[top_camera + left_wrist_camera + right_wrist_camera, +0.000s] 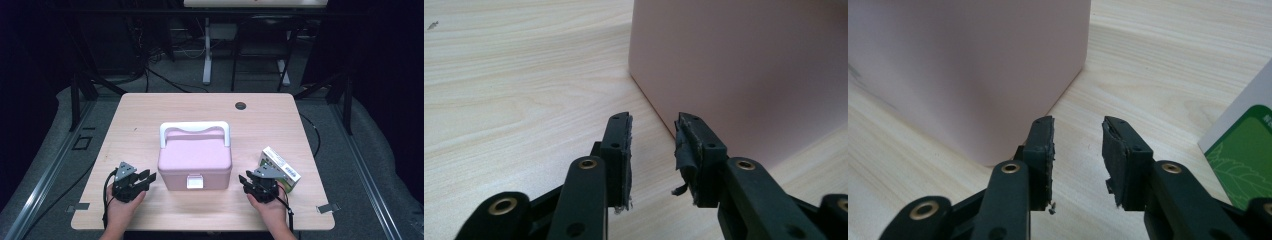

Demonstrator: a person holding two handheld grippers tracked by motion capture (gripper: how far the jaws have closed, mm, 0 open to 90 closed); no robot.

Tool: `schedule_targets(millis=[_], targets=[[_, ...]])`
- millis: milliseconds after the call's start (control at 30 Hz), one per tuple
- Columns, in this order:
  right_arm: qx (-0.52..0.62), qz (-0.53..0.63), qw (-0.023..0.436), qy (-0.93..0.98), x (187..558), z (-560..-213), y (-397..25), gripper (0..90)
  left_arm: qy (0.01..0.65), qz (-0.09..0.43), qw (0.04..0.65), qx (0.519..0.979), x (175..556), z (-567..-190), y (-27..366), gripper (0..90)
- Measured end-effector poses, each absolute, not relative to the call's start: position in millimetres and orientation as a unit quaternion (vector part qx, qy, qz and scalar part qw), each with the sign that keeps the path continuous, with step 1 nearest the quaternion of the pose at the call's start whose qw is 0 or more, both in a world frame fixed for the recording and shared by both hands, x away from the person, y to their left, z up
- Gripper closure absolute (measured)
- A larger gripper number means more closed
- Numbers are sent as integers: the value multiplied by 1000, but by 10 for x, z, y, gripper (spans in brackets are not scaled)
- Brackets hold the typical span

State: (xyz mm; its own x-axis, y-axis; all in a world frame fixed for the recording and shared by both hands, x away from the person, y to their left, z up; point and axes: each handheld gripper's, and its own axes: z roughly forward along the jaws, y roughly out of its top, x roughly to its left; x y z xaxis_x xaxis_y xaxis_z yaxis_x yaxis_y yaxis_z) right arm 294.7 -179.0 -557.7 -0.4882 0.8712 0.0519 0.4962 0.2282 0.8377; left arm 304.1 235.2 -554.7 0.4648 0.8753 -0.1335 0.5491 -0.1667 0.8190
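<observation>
My table (150, 107) – light wood | pink box (195, 159) centre | green-white carton (280, 166) right of it

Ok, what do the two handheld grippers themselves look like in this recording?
Both the left gripper and the right gripper are black, each topped by a grey three-cornered plate, with a black cable trailing back. The linkages carry brass-coloured rivets, and the pads are dark and frayed at the edges. No sleeves show.
</observation>
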Motion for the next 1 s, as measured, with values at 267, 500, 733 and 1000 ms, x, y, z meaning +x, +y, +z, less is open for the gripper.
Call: schedule_targets(millis=[267, 500, 733, 1000], targets=[[448, 424, 217, 756, 3010, -5568, -1728, 716, 478, 177, 439, 740, 3080, -5563, 2320, 734], [447, 418, 230, 756, 3076, -5548, -1635, 712, 476, 172, 447, 737, 3076, -5540, 2327, 783], [447, 426, 219, 756, 3126, -5561, -1596, 777, 457, 176, 457, 743, 3073, -5522, 2271, 870], [441, 432, 217, 756, 3120, -5554, -1602, 859, 441, 175, 454, 754, 3081, -5524, 2156, 897]])
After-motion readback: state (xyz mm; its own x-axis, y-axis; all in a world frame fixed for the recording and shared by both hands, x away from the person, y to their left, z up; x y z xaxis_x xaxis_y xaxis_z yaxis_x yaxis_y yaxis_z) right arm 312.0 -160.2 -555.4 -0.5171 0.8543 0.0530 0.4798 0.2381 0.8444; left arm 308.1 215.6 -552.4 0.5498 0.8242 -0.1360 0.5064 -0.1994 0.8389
